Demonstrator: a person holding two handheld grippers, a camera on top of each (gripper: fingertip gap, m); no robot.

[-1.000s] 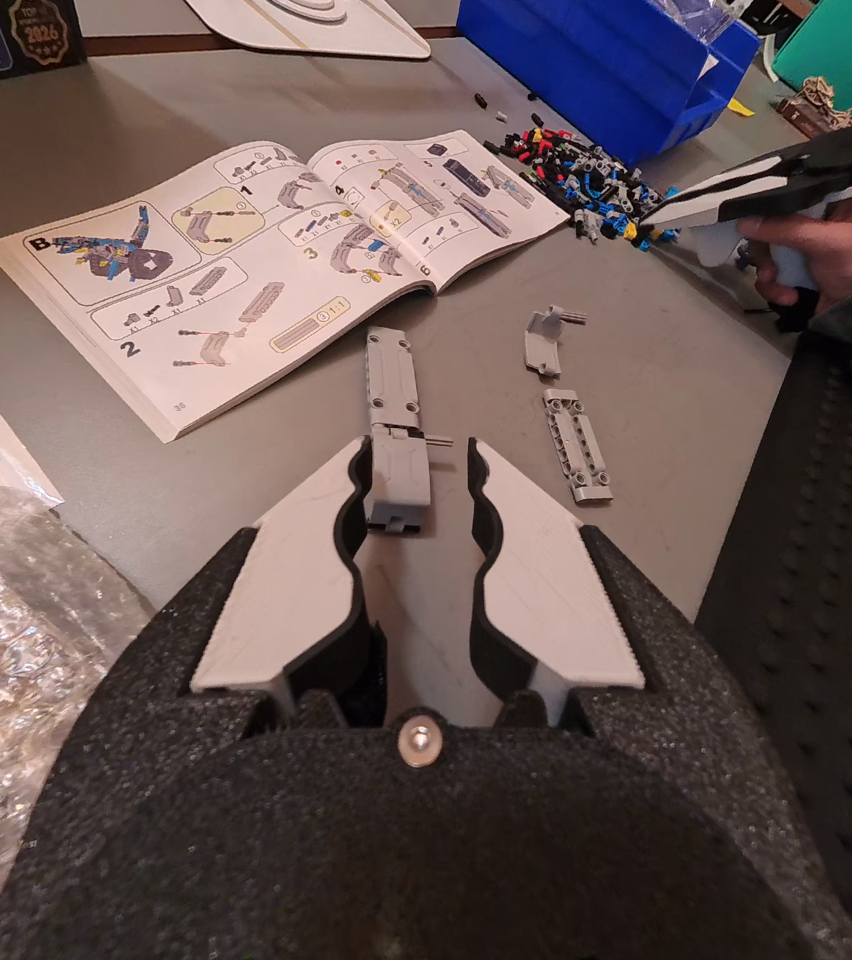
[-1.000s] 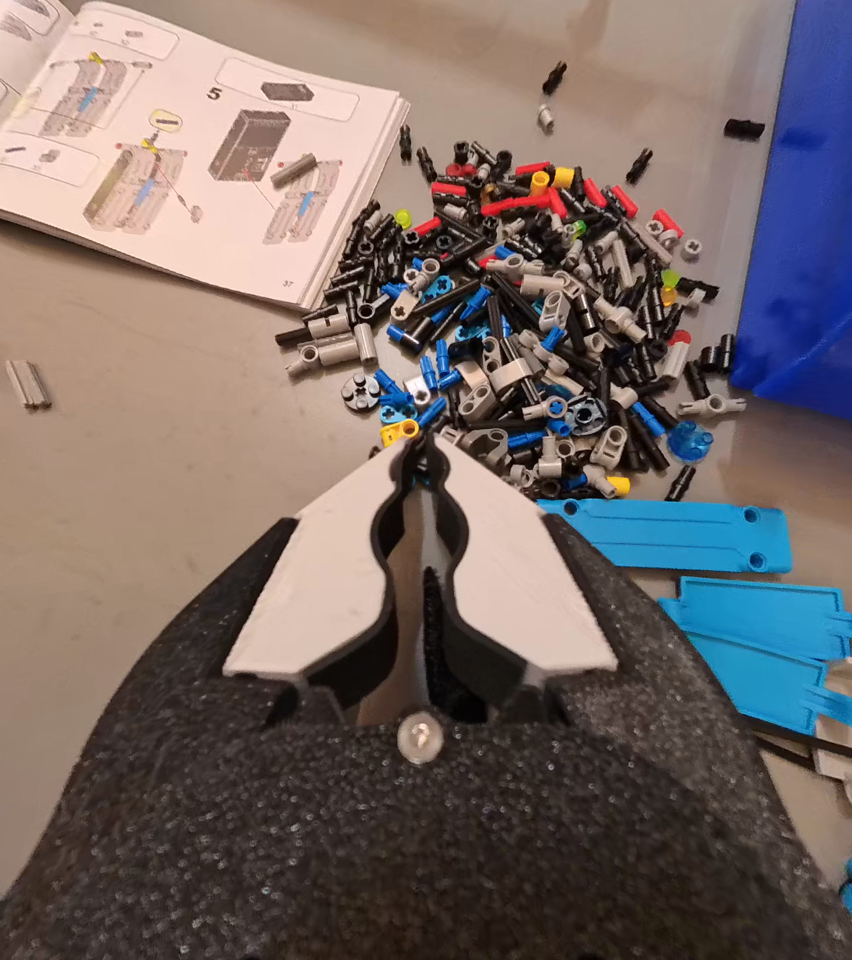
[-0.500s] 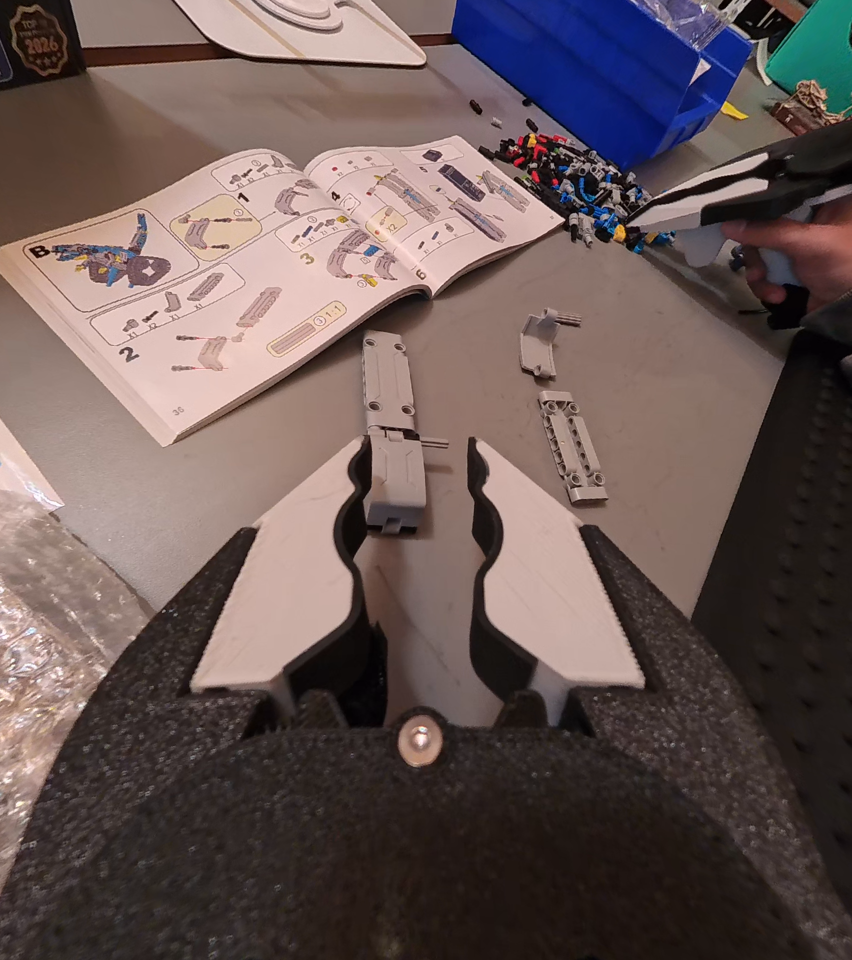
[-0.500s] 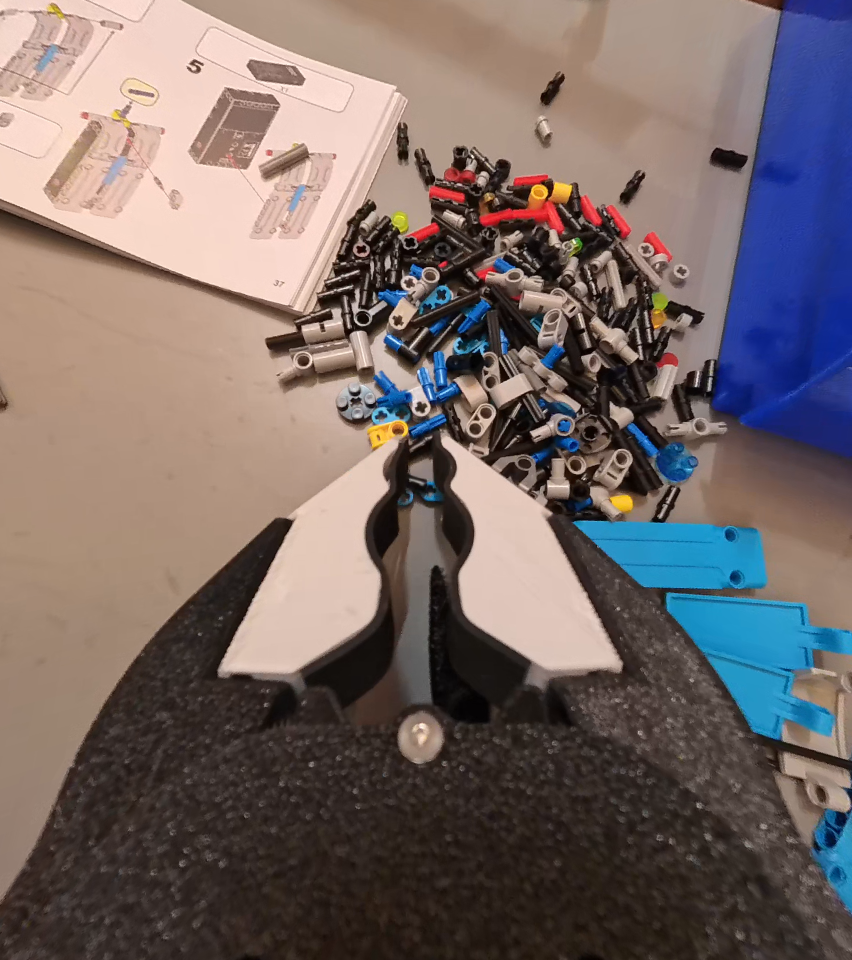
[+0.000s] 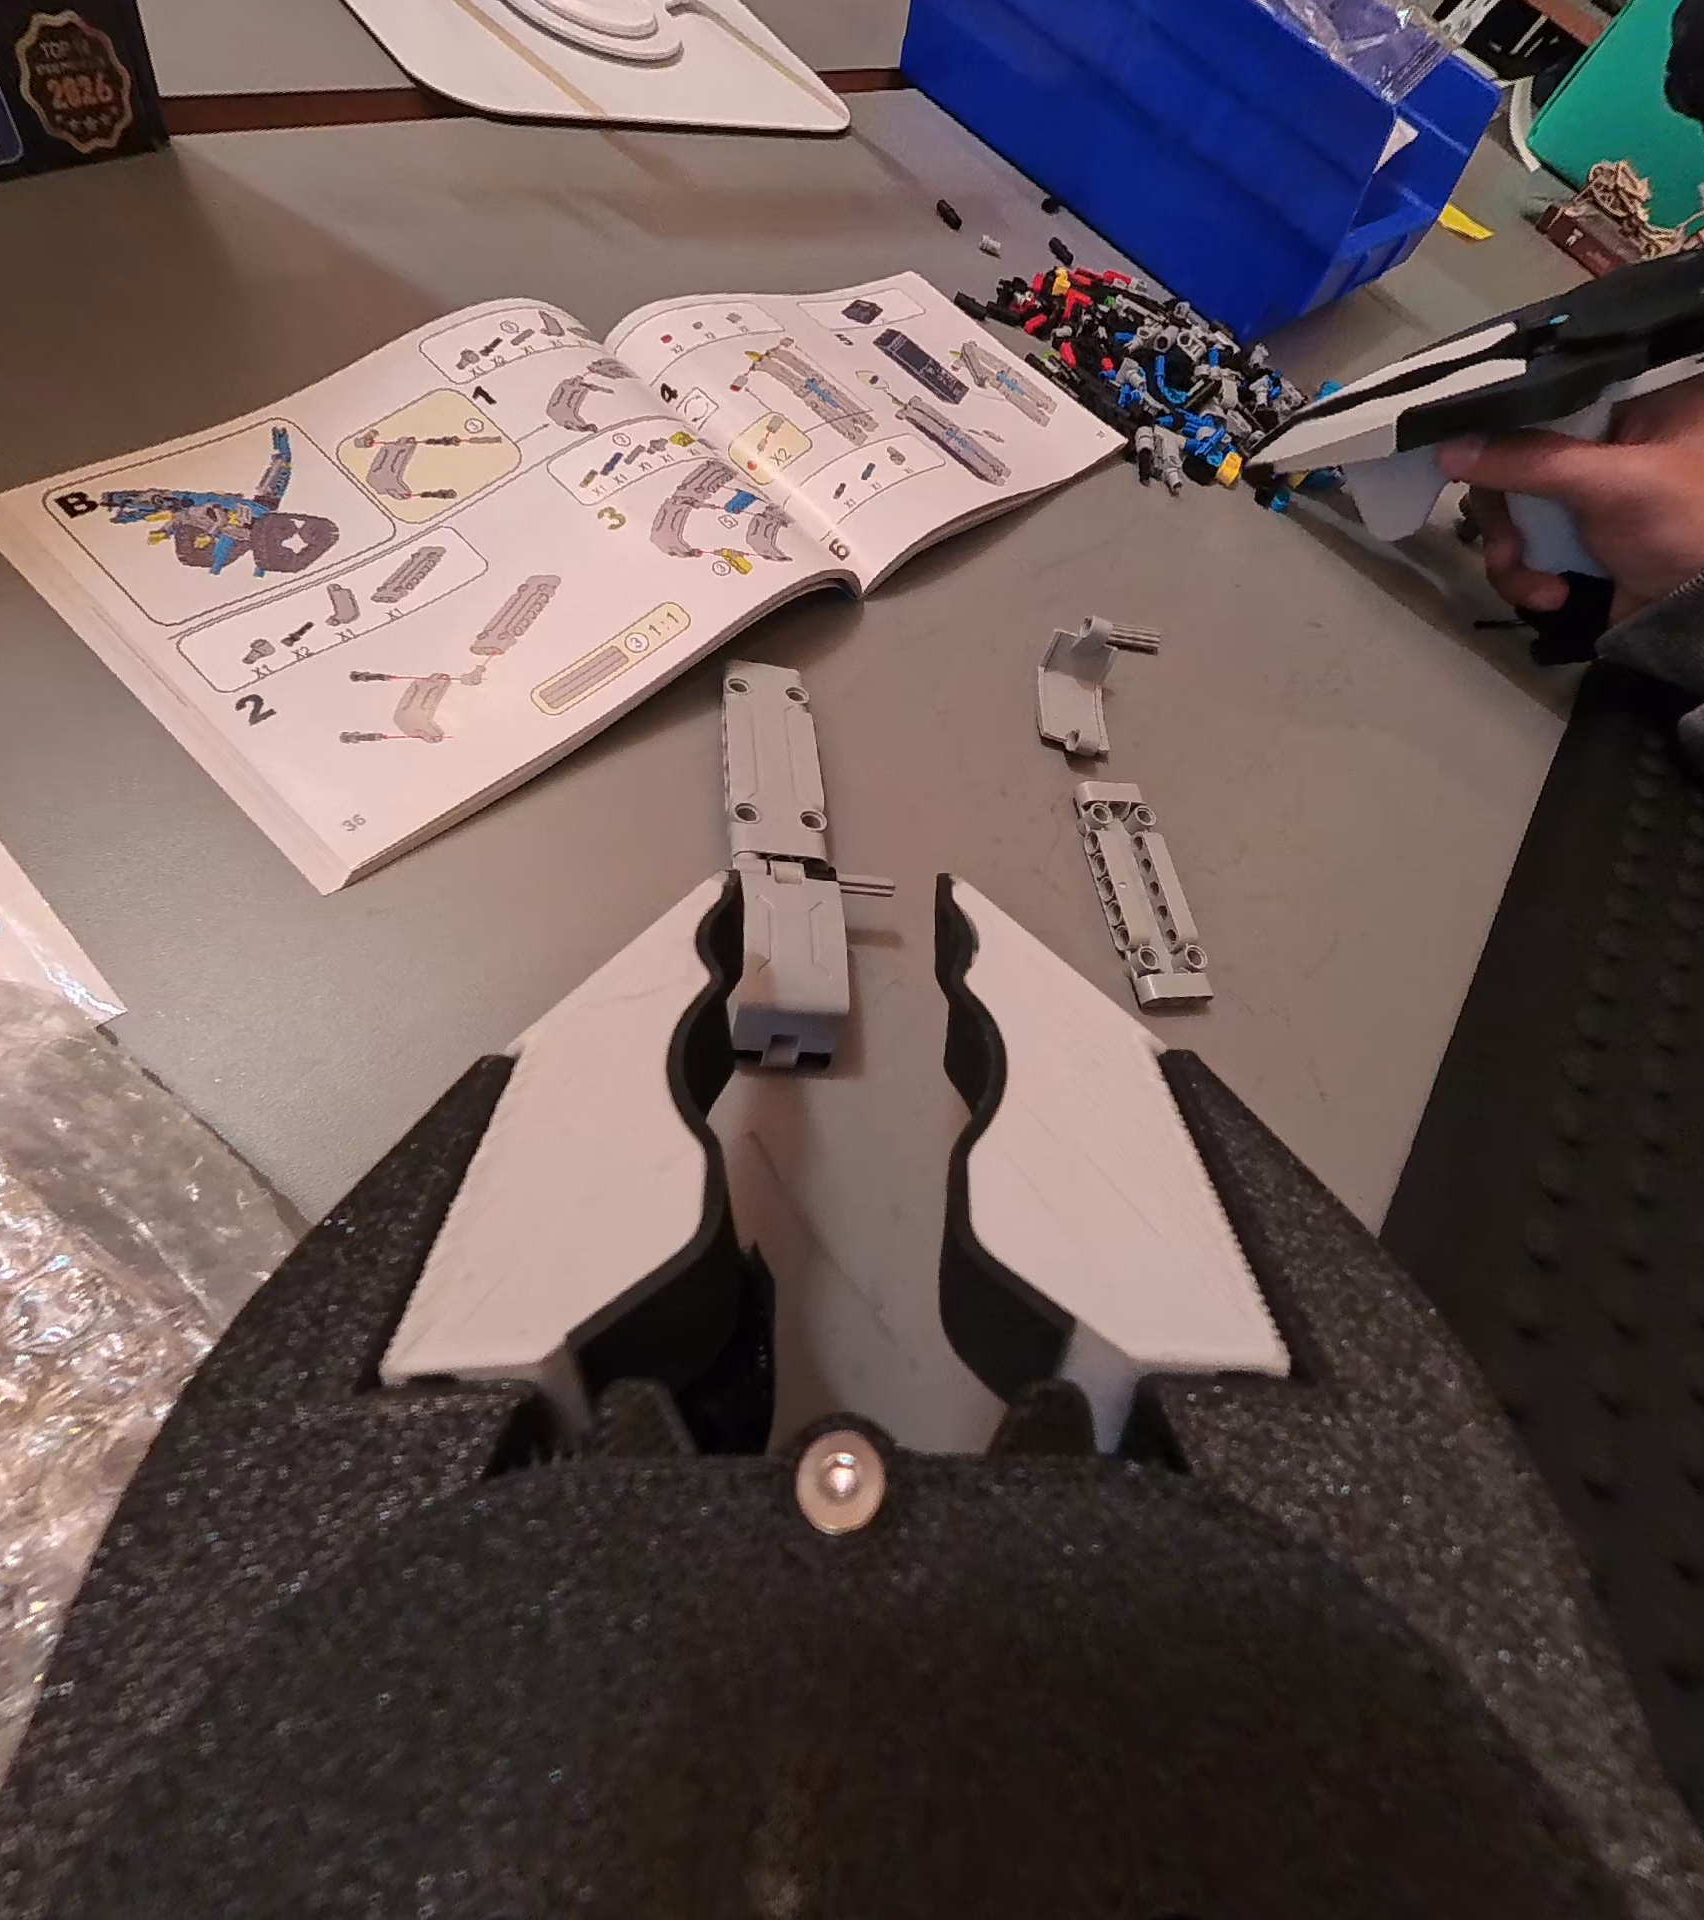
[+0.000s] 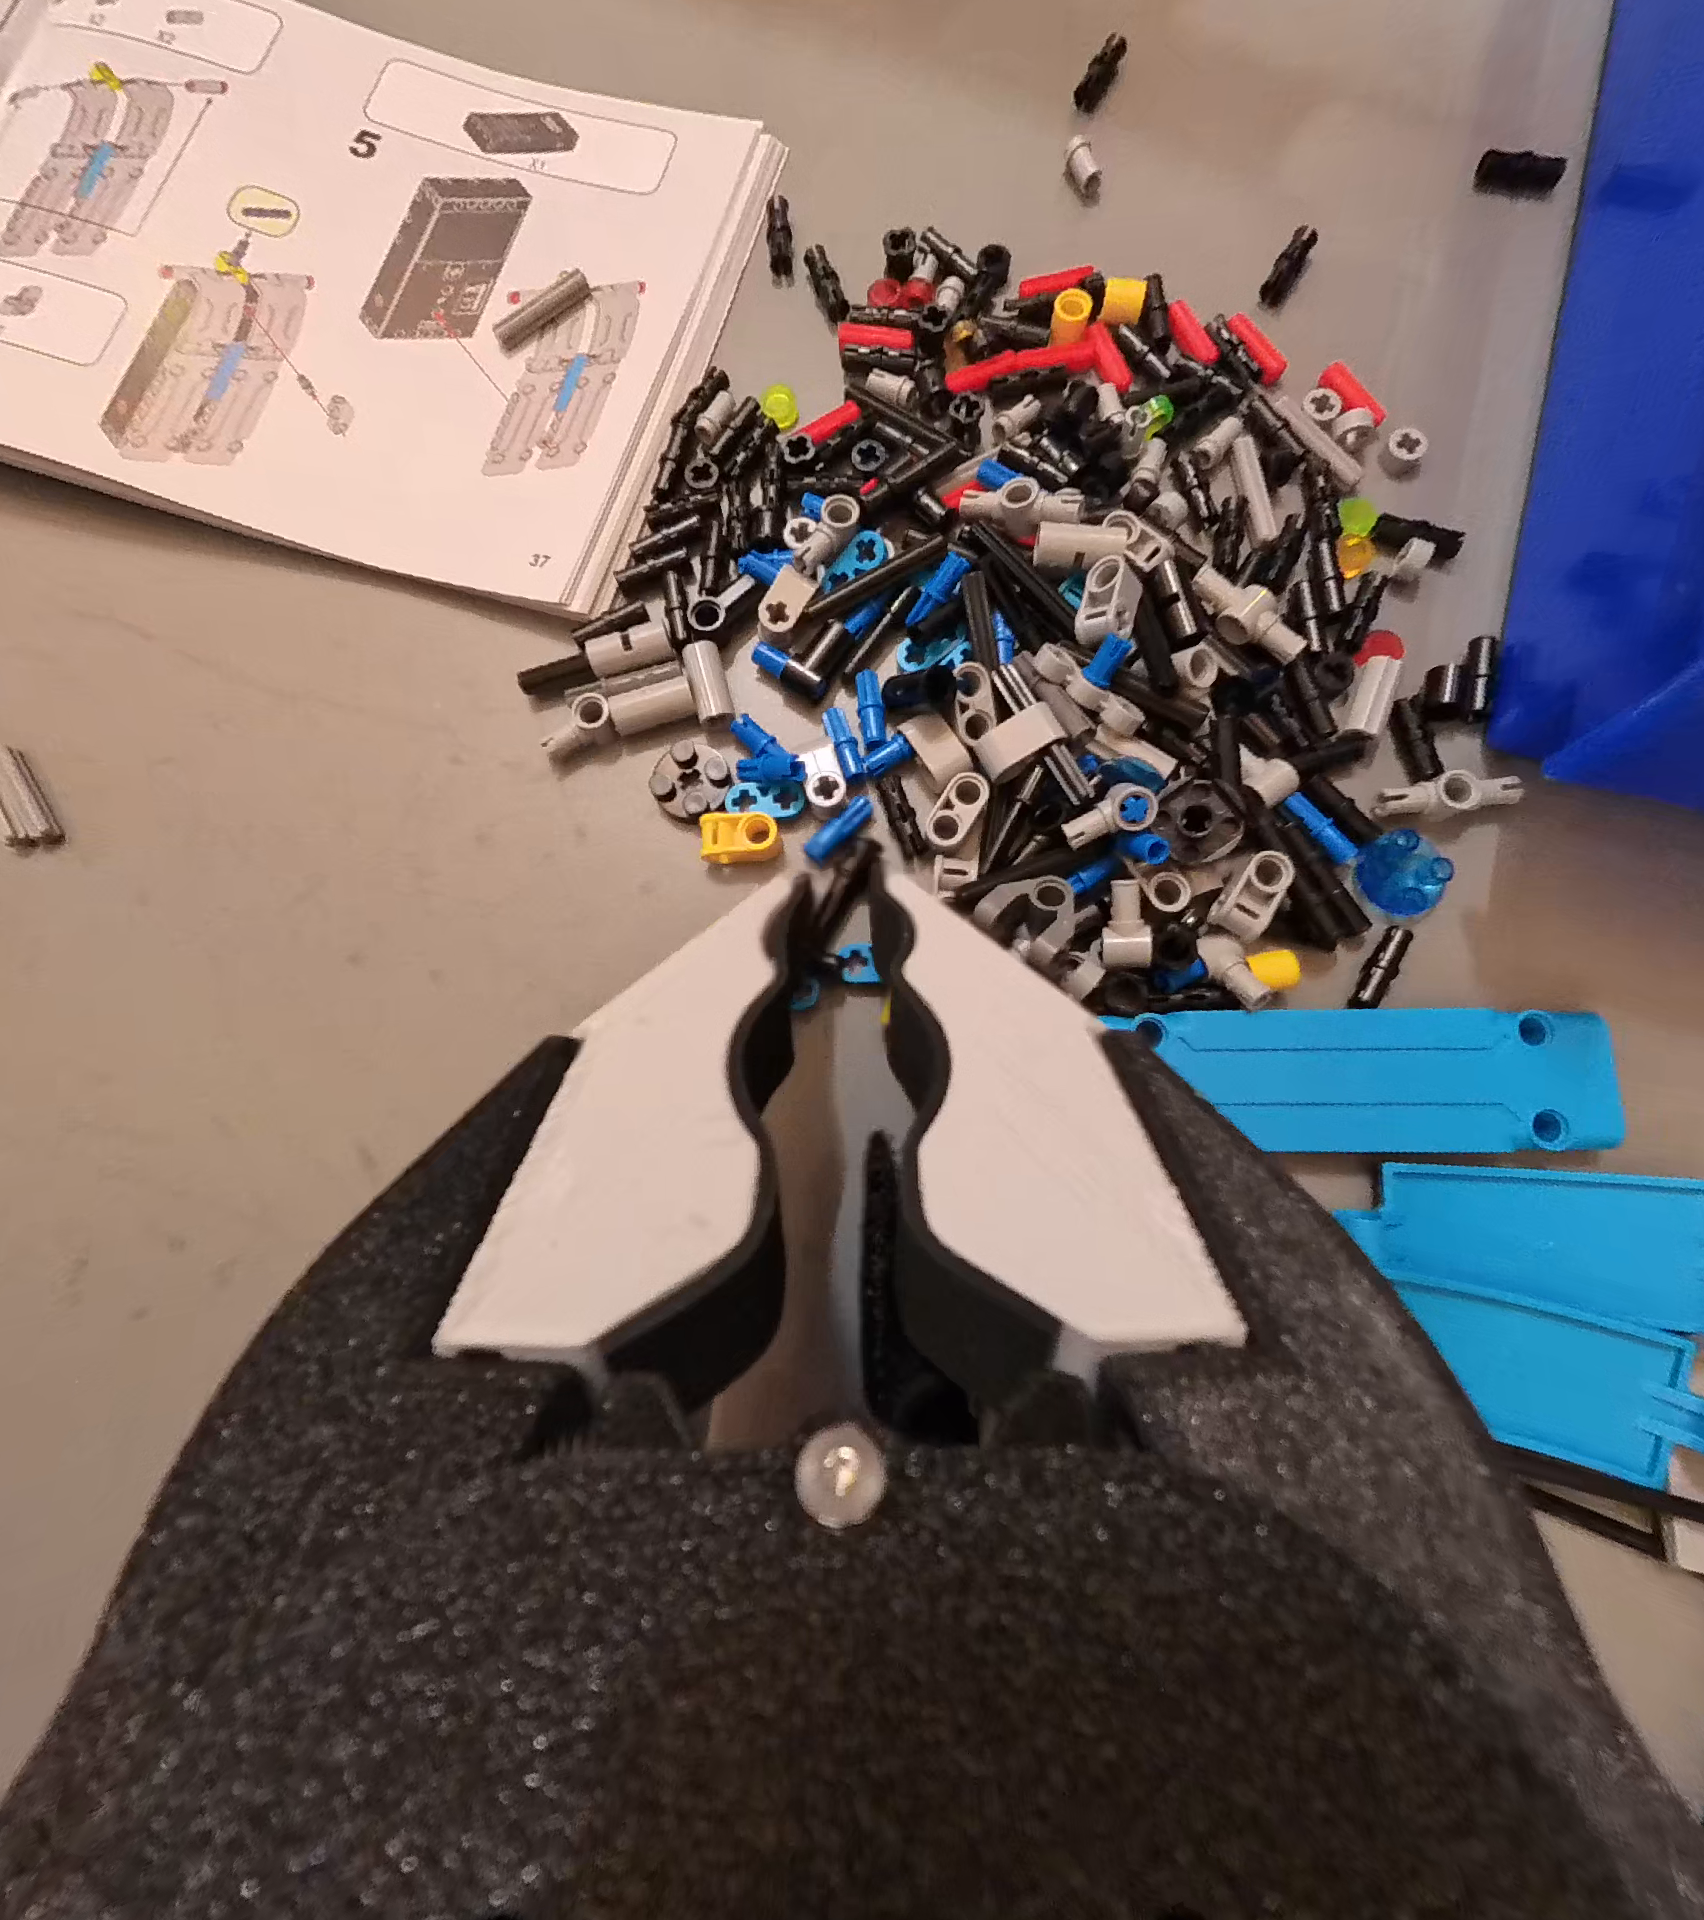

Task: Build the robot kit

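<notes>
My left gripper (image 5: 832, 894) is open and low over the grey table. A grey built piece (image 5: 791, 961) lies between its fingers, against the left finger, joined to a long grey panel (image 5: 770, 748) ahead. My right gripper (image 6: 840, 883) is nearly shut at the near edge of a pile of small parts (image 6: 1035, 623), with a small black pin (image 6: 843, 894) pinched between its tips. A yellow connector (image 6: 739, 836) lies just left of the tips. The right gripper also shows in the left wrist view (image 5: 1274, 457), held by a hand at the pile (image 5: 1139, 353).
An open instruction booklet (image 5: 515, 520) lies ahead on the left. A curved grey panel (image 5: 1071, 696) and a grey beam (image 5: 1139, 894) lie right of my left gripper. Blue panels (image 6: 1378, 1081), a blue bin (image 6: 1700, 416), bubble wrap (image 5: 17, 1247) and a black mat (image 5: 1606, 1143) border the area. About 35 cm separates my left fingertips from my right.
My right gripper opened slightly over the pile's near edge, then closed on a black pin. The left gripper has stayed still and open.
</notes>
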